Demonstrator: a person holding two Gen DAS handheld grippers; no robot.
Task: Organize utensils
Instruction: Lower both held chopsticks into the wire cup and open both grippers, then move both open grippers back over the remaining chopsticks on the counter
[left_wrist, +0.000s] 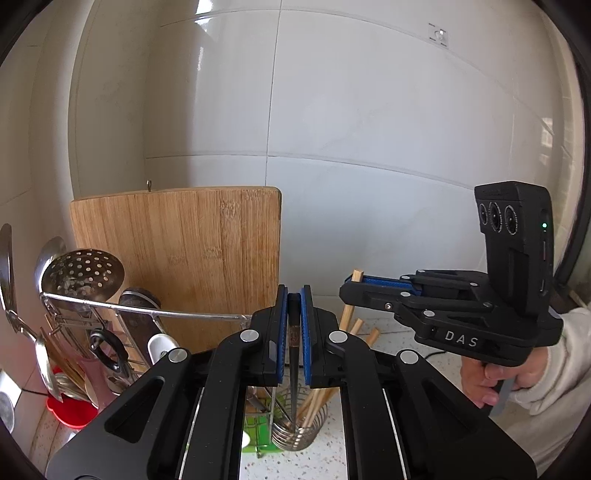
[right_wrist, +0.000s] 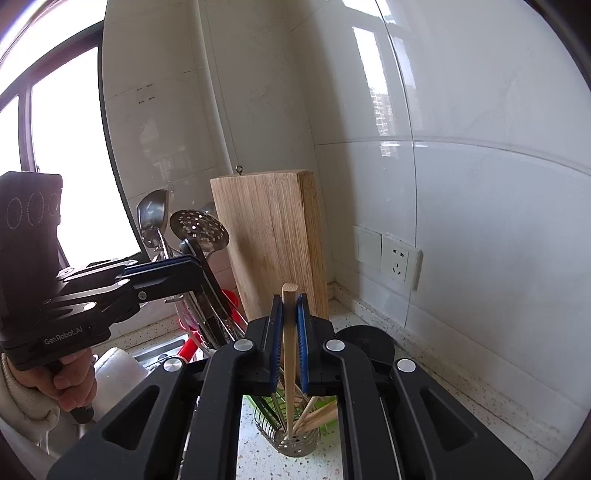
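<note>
Bamboo chopstick pinched upright in the right gripper, its tip down in the wire chopstick holder on the speckled counter, near the back wall. Left gripper clamps a dark chopstick over the same holder — risk: both sticks crowd one narrow mouth, snag the sticks already inside, or tip the light holder.

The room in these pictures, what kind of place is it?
Most likely a home kitchen: a wooden cutting board leans against a white tiled wall, ladles and a skimmer stand in a rack, and chopsticks sit in a wire holder on a speckled counter.
</note>
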